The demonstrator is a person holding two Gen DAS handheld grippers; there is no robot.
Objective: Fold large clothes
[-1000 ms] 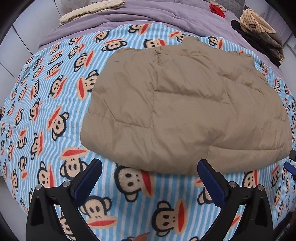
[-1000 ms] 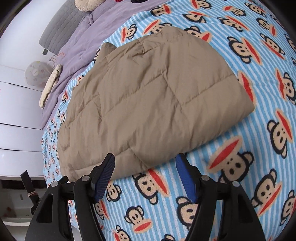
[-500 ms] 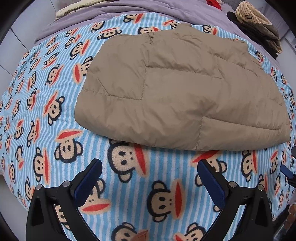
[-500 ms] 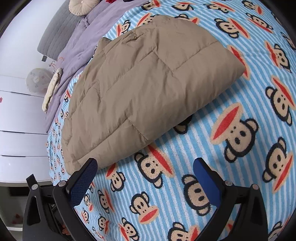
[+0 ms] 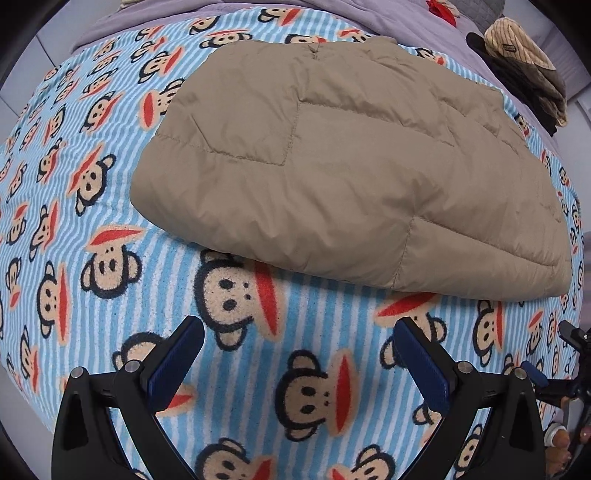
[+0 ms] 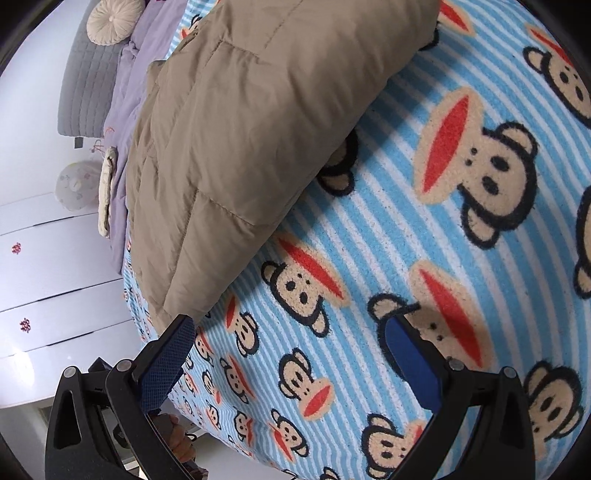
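both my grippers are spread wide with nothing between the pads. my left gripper (image 5: 297, 354) hangs over the monkey-print blanket (image 5: 74, 229), a little way back from the near edge of the tan puffer jacket (image 5: 351, 166), not touching it. my right gripper (image 6: 288, 350) is over the same blanket (image 6: 461, 240), and its left blue pad (image 6: 166, 363) sits just beside the jacket's (image 6: 240, 140) lower corner; can't tell if it's actually brushing the fabric or just lined up with it

the jacket is folded into a puffy rounded bundle lying flat on the blanket, quilted seams showing on top. from the left wrist view it spreads across most of the middle of the bed, long edge facing me. from the right wrist view it runs away up and to the left toward the head of the bed

past the jacket there's a purple duvet (image 5: 258, 5), and at the far right a stack of dark and striped clothes (image 5: 524, 70) plus something small and red (image 5: 441, 9). the right wrist view also catches a grey quilted headboard (image 6: 88, 85), a round cream cushion (image 6: 114, 18) and white drawers (image 6: 55, 280) beside the bed

my right gripper also pokes into the bottom right of the left wrist view
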